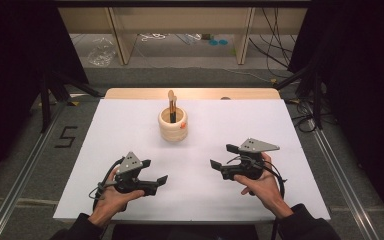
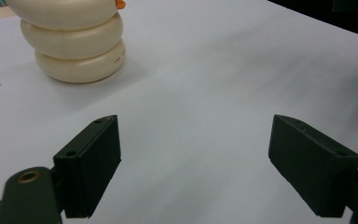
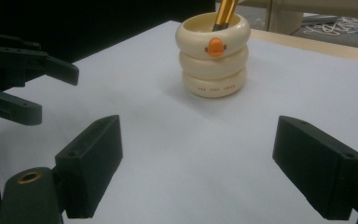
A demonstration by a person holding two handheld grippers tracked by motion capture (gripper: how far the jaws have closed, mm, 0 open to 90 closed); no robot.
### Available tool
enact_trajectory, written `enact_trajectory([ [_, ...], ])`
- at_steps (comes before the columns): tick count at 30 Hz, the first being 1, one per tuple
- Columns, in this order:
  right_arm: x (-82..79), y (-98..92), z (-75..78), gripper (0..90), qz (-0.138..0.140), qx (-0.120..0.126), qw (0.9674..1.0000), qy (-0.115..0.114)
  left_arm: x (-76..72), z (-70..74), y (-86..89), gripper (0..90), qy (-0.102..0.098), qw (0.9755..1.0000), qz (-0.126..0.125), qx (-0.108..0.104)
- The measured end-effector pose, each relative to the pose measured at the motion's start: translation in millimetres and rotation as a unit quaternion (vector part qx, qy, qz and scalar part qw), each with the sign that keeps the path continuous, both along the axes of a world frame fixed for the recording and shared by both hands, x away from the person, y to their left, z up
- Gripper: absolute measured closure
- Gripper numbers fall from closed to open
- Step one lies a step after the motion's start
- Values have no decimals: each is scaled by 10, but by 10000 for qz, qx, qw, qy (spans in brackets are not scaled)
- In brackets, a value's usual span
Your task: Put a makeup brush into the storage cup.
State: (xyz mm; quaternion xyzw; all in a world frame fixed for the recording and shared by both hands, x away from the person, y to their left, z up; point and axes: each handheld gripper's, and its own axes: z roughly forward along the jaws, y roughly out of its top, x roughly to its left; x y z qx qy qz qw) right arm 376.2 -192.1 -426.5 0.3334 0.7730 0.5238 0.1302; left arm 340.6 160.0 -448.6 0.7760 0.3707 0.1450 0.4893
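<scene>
A cream ringed holder (image 1: 173,125) stands upright on the white table top (image 1: 130,125), a little behind its middle, with a gold-handled brush (image 1: 172,106) standing in it. The holder (image 3: 213,55) carries an orange oval badge and its base (image 2: 77,44) is at the upper left of the left gripper view. My left gripper (image 1: 154,172) is held low near the front left, open, nothing between its jaws. At the front right my right gripper (image 1: 223,156) is open and empty too. The holder sits well beyond both. The brush handle (image 3: 224,13) rises from the holder.
The table's front edge lies just under the person's hands (image 1: 116,197). A wooden strip (image 1: 190,93) borders the far edge. Beyond it are wooden frame legs (image 1: 243,35), cables and a plastic bag (image 1: 100,52) on the floor. Metal rails run along both sides.
</scene>
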Motion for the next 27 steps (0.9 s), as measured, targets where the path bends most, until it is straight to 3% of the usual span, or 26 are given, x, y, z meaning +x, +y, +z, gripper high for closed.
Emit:
enact_trajectory([
  [27, -190, -85, -72, 163, 16, -156, 9998, 87, -27, -1, 22, 166, -13, 10000, 31, -16],
])
